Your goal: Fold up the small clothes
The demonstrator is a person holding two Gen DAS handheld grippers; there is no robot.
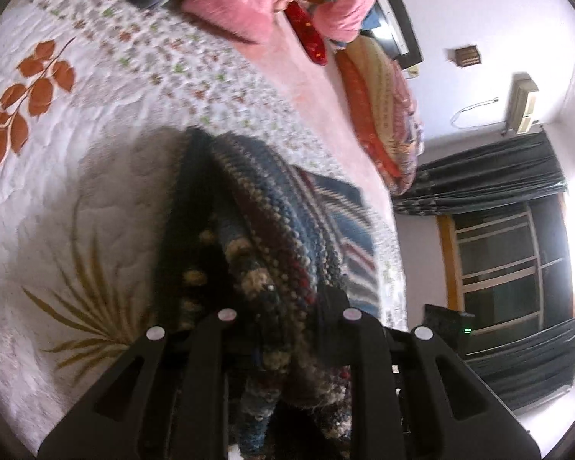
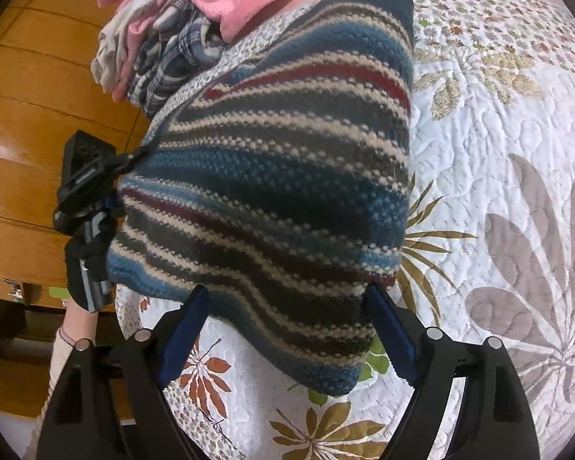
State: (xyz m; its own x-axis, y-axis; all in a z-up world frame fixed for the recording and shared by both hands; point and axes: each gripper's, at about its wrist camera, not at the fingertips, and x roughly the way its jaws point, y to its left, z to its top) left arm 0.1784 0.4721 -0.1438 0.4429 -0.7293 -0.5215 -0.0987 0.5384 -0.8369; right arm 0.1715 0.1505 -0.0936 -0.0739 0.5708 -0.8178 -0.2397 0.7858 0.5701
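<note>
A striped knit sweater (image 2: 280,176) in blue, cream, grey and dark red lies partly folded on the white quilted bedspread (image 2: 517,122). My right gripper (image 2: 287,306) stands wide open, its blue pads (image 2: 389,329) on either side of the sweater's near edge. In the right wrist view, the left gripper (image 2: 92,180) pinches the sweater's left edge at the side of the bed. In the left wrist view, bunched sweater fabric (image 1: 272,237) fills the space between the left gripper (image 1: 287,318) fingers, hiding the tips.
A pile of clothes (image 2: 172,46), pink and plaid, sits at the far end of the bed. Pillows (image 1: 383,115) lie by the wall. A wooden cabinet (image 2: 34,115) stands beside the bed. A curtained window (image 1: 498,260) is beyond. A sleeve (image 2: 63,349) shows at lower left.
</note>
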